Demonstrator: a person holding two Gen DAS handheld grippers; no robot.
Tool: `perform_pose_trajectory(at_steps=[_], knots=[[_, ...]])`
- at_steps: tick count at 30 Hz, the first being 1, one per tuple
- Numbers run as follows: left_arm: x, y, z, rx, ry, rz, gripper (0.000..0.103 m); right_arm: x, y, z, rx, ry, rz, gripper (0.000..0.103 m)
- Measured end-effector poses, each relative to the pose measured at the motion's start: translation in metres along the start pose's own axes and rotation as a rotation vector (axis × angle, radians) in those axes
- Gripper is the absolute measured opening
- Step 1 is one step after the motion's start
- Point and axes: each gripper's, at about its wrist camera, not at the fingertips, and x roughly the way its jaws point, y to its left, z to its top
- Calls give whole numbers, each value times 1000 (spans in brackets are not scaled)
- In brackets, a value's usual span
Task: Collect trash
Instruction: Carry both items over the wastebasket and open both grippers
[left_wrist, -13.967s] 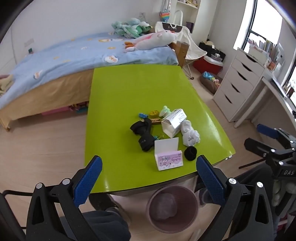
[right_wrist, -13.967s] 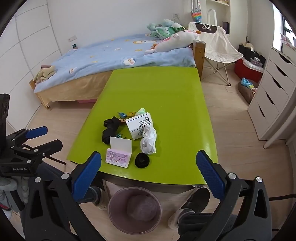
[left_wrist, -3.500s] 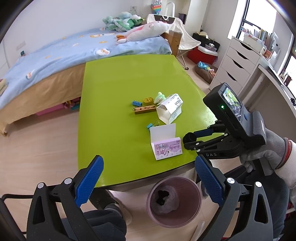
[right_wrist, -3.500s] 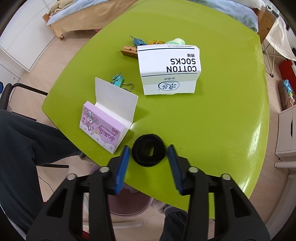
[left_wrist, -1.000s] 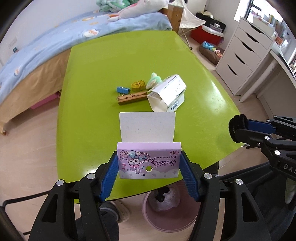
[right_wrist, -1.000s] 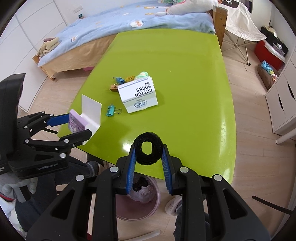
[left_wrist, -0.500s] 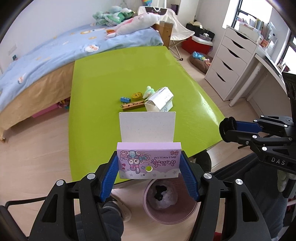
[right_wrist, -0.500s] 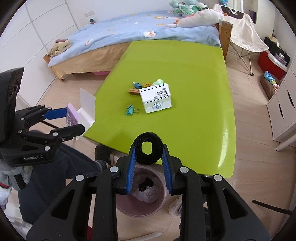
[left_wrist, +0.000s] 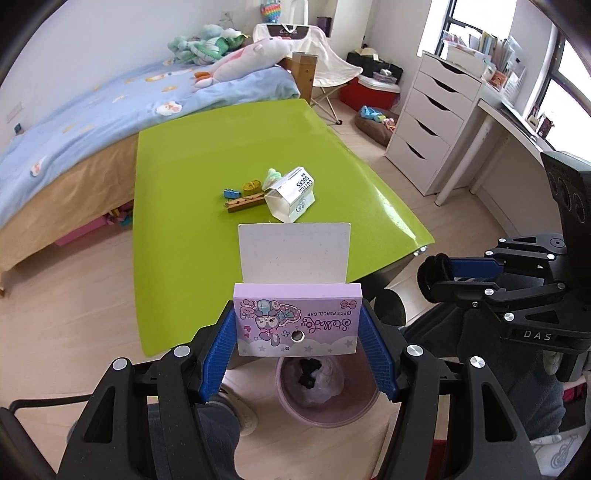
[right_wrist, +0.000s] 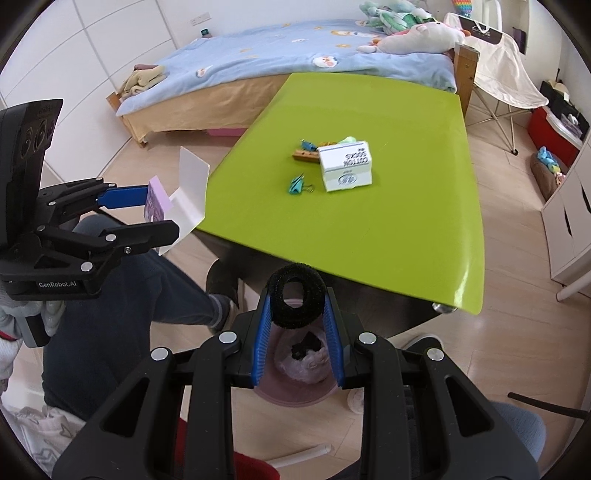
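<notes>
My left gripper (left_wrist: 297, 326) is shut on a purple pencil-cap box (left_wrist: 297, 319) with its white flap standing up, held above the pink trash bin (left_wrist: 327, 410) on the floor. The same box (right_wrist: 159, 205) shows at the left in the right wrist view. My right gripper (right_wrist: 297, 306) is shut on a black fuzzy ring (right_wrist: 295, 301), also above the bin (right_wrist: 295, 384). That ring (left_wrist: 432, 275) appears at the right in the left wrist view. The bin holds crumpled white and black things. A white cotton-socks box (right_wrist: 345, 166) lies on the green table (right_wrist: 388, 229).
Beside the socks box lie a wooden clothespin (left_wrist: 245, 203), a blue binder clip (right_wrist: 297, 184) and small coloured bits. A bed (left_wrist: 92, 118) stands behind the table, white drawers (left_wrist: 432, 125) to the right. A person's dark-trousered legs (right_wrist: 122, 295) are under the table edge.
Both grippers have drawn back from the table and risen with their loads. The table looks farther off and the bin now sits right below both held things.
</notes>
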Motion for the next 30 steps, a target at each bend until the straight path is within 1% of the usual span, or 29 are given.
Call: perform_pose_trajectory(at_steps=[5, 14, 17, 18, 19, 20, 22, 23, 24, 30], knots=[[-9, 1, -9, -10, -5, -12, 62, 2, 6, -13, 1, 18, 20, 28], [-21, 3, -18, -8, -17, -30, 62, 7, 13, -21, -8, 43, 49, 28], [-23, 1, -18, -1, -20, -36, 62, 7, 14, -21, -14, 43, 57, 31], [-23, 0, -18, 3, -21, -37, 62, 8, 14, -21, -14, 45, 60, 42], [-24, 0, -18, 6, -20, -40, 62, 8, 14, -21, -14, 42, 58, 56], [-24, -1, -18, 8, -20, -41, 62, 7, 13, -21, -14, 39, 54, 61], [-24, -2, -18, 14, -20, -44, 62, 5, 13, -21, -13, 35, 40, 75], [-24, -3, -18, 17, -18, -48, 62, 4, 12, -21, -11, 32, 34, 80], [-24, -5, -18, 22, -16, -51, 62, 3, 11, -21, -7, 27, 27, 87], [-22, -11, -18, 42, -10, -69, 62, -8, -1, -22, 31, 0, -2, 93]])
